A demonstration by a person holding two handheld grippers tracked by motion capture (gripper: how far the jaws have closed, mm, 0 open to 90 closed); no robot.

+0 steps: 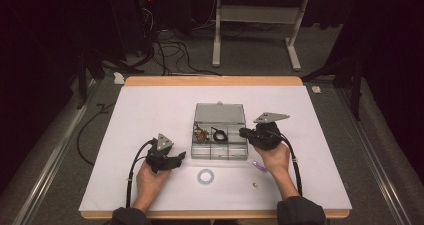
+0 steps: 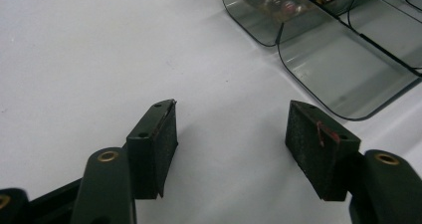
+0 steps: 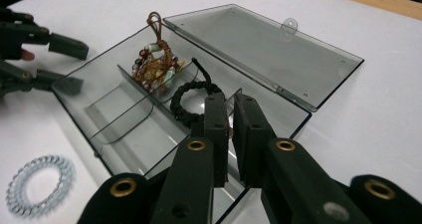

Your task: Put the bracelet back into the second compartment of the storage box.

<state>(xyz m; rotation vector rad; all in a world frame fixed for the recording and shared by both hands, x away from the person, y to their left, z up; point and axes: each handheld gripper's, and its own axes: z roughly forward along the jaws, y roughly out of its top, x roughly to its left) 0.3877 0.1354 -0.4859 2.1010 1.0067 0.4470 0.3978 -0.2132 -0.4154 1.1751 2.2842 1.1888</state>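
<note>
Sorting jewelry into clear box.
Near: clear coil ring [image 1: 205, 177] on table, left gripper [image 2: 231, 144] wide open, empty. Farther: right gripper [image 3: 230, 117] nearly shut, nothing visible btwn jaws, over box [image 3: 124, 149] w/ black bracelet [image 3: 191, 100]; could snag divider, shove box.

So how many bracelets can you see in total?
3: a beaded one in the box's back left compartment, a black one in the next compartment, a clear coil one on the table. Others may be hidden.
</note>
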